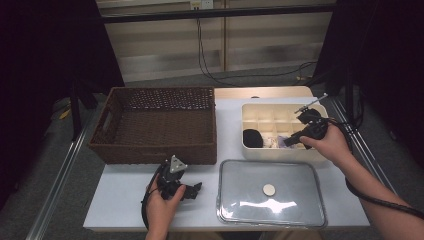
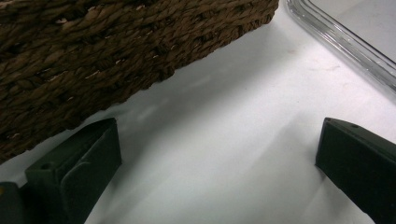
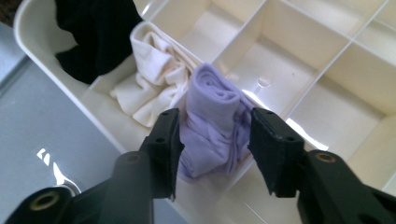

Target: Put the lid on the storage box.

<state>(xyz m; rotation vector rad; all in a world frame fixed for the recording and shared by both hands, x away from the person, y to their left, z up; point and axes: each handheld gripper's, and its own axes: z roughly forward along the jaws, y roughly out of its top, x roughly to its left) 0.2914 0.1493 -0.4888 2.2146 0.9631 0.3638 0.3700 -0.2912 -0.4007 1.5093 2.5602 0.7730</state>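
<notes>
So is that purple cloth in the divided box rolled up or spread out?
Rolled up. The purple cloth shows a spiral end and sits bundled in one compartment of the white box, between the right gripper's parted jaws.

A: What are the two tools like?
B: Both are black. The left gripper carries a grey three-cornered plate with dark holes; the right gripper has flat, blocky pads with a round screw hole behind each.
A: Cables? Sleeves?
B: A black cable loops under the right forearm. Both forearms are bare.
</notes>
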